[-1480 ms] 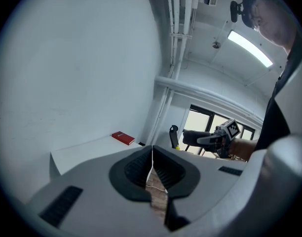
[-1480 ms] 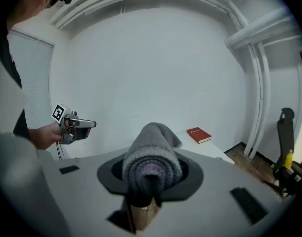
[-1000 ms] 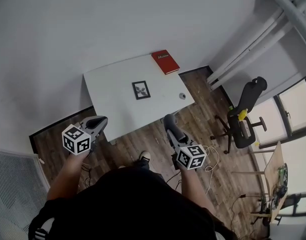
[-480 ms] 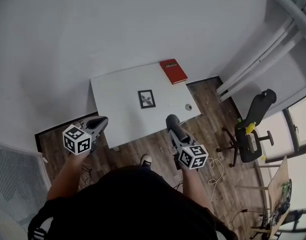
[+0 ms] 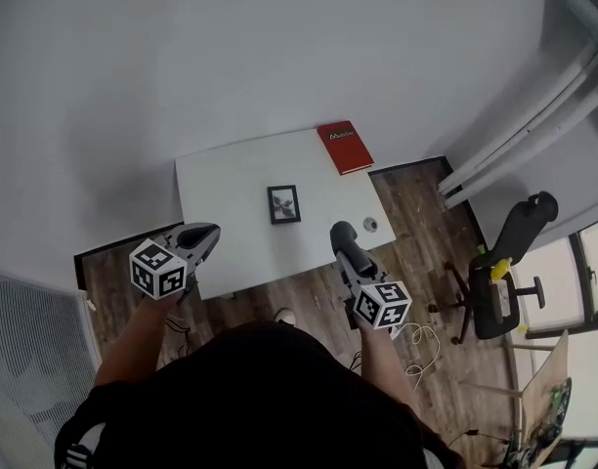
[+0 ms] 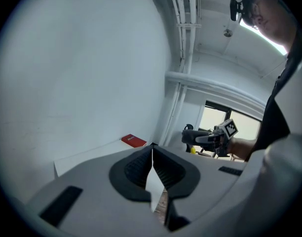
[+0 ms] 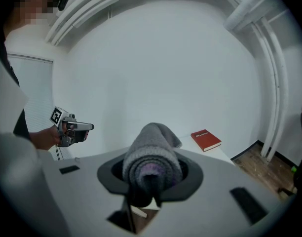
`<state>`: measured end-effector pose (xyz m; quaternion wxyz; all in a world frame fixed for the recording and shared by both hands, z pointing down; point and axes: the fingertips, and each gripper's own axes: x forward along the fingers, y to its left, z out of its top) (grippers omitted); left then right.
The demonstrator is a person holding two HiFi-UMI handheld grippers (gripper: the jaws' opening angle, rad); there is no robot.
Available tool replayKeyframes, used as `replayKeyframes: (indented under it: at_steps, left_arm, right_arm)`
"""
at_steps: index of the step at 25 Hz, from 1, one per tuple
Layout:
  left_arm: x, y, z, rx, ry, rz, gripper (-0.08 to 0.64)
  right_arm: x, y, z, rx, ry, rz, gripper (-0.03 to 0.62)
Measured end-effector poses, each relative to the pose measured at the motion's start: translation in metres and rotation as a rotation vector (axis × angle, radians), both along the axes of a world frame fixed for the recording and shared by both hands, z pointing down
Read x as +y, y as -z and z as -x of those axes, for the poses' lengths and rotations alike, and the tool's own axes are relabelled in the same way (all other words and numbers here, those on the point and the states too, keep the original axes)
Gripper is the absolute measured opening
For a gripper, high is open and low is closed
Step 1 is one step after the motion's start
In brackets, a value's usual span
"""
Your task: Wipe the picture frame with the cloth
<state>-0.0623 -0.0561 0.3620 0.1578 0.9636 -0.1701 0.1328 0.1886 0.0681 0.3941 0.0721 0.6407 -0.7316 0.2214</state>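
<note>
A small dark picture frame [image 5: 283, 204] lies flat near the middle of the white table [image 5: 226, 179]. My right gripper [image 5: 342, 240] is shut on a rolled grey cloth [image 7: 152, 153], which bulges out between the jaws. It hovers just short of the table's near edge, to the right of the frame. My left gripper [image 5: 199, 236] is shut with nothing between its ribbed pads [image 6: 135, 168]. It is held at the table's near left corner, apart from the frame. The left gripper [image 7: 70, 127] also shows in the right gripper view, and the right gripper [image 6: 208, 138] in the left one.
A red book [image 5: 345, 147] lies at the table's far right corner, and a small round grey object [image 5: 370, 225] sits near its right front edge. A black office chair [image 5: 509, 267] stands on the wooden floor to the right. White pipes [image 5: 519, 125] run along the wall.
The table has come closer, and both grippers now reach its near edge. The jaws look the same: the left stays shut and the right keeps the cloth.
</note>
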Motion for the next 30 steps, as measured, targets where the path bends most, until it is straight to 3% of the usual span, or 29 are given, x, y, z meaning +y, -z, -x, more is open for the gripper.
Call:
replayKeyframes:
  at_steps: [12, 23, 30]
  left_arm:
    - [-0.012, -0.001, -0.082, -0.059, 0.056, -0.014, 0.012]
    - [-0.018, -0.03, -0.11, -0.108, 0.092, 0.009, 0.012]
    - [-0.037, -0.044, -0.12, -0.103, 0.083, 0.023, 0.012]
  right_arm:
    - [-0.044, -0.016, -0.079, -0.043, 0.085, -0.002, 0.104]
    - [-0.071, -0.018, -0.114, -0.027, 0.126, -0.028, 0.103]
    - [-0.085, -0.031, -0.115, 0.049, 0.133, 0.012, 0.103]
